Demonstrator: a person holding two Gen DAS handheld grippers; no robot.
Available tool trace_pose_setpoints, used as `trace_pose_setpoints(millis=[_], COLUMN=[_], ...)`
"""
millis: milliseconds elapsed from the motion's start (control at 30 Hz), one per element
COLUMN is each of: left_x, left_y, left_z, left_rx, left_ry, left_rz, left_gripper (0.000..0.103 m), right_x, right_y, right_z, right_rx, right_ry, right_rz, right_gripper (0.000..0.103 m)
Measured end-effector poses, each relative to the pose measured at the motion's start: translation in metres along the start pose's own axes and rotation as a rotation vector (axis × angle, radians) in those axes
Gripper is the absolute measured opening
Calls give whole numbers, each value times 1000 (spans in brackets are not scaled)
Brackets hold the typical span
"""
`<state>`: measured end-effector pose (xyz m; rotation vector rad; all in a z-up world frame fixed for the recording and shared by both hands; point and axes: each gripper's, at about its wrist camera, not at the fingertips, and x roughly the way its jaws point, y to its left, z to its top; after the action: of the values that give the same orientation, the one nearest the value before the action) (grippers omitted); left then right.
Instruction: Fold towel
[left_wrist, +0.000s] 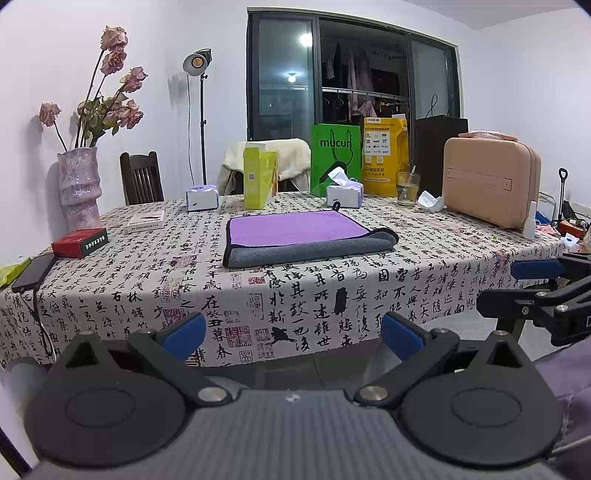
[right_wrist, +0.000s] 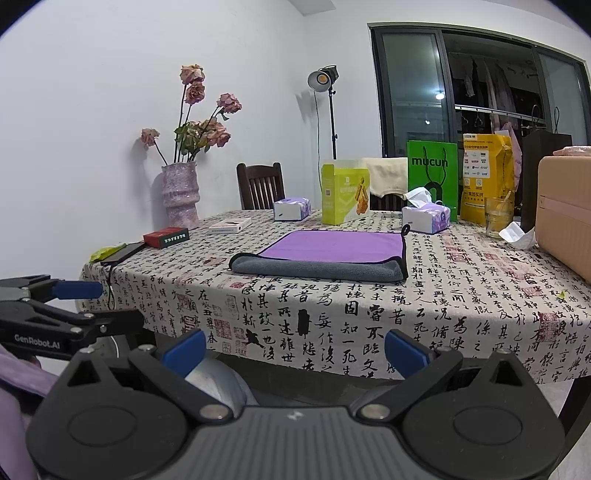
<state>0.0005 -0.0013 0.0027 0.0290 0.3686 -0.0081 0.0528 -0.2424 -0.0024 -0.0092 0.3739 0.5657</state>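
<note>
Both claws hang short of the table's near edge, well apart from the cloth: the left gripper (left_wrist: 293, 332) and right gripper (right_wrist: 295, 349) each with blue-tipped fingers spread wide, gripping nothing. Beyond, the purple-and-grey towel (left_wrist: 303, 238) lies folded on the calligraphy-print tablecloth (left_wrist: 332, 291), before a green box (left_wrist: 258, 177)

Left gripper (left_wrist: 293, 332) jaws wide apart, empty, held off the table's near edge. Towel (left_wrist: 306, 238) lies folded on the tablecloth (left_wrist: 424, 266), purple face up, grey layer along the front. Right gripper (left_wrist: 535, 280) at right edge, blue pads parted.
</note>
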Motion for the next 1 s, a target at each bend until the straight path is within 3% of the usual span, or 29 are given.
trace_pose_setpoints(millis=[1000], left_x=[4], left_y=[-1], left_z=[-1], left_rx=[0], left_ry=[4], left_rz=[-2], left_gripper=[103], right_x=[3], right_y=[0], right_z=[-3], right_rx=[-4], right_ry=[4], right_rz=[-27], right_gripper=[103])
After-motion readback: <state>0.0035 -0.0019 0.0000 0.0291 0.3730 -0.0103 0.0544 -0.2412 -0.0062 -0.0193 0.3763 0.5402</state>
